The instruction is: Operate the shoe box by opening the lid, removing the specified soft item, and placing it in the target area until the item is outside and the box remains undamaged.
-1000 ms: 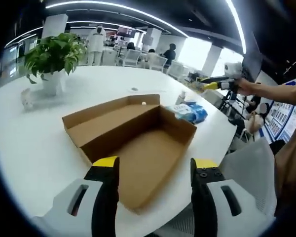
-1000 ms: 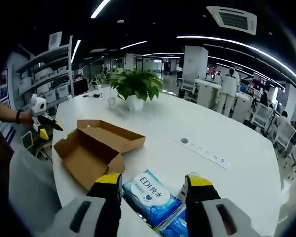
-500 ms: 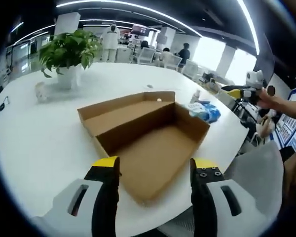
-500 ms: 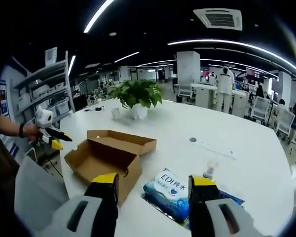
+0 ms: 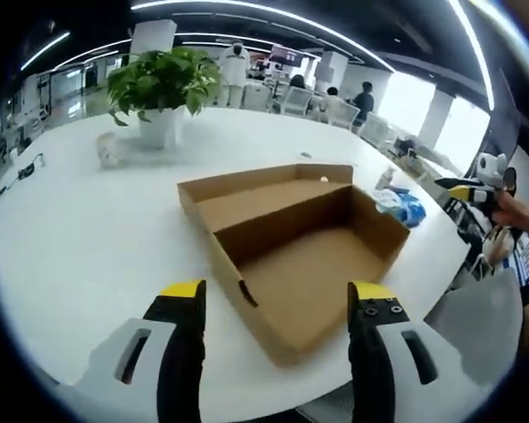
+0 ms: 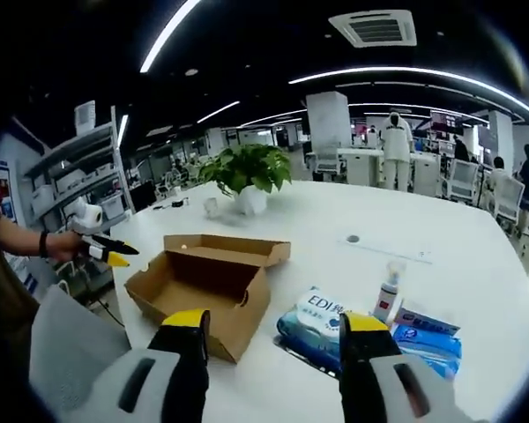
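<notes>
Cardboard box (image 5: 291,256) lies open on white table (image 5: 88,238), blue wipes pack (image 6: 322,322) and spray bottle (image 6: 388,295) beside it. Potted plant (image 5: 159,88) stands beyond. Left gripper (image 5: 278,295) and right gripper (image 6: 269,324) hover spread, holding nothing.

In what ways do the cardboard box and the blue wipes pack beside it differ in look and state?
The cardboard box is plain brown, rigid and open, its lid folded back flat and its inside empty; the blue wipes pack is glossy blue and white with printed lettering, soft-looking and closed. The box stands taller and is larger; the pack lies low and flat. Both rest on the white table, side by side and apart, with neither gripper holding them.
</notes>
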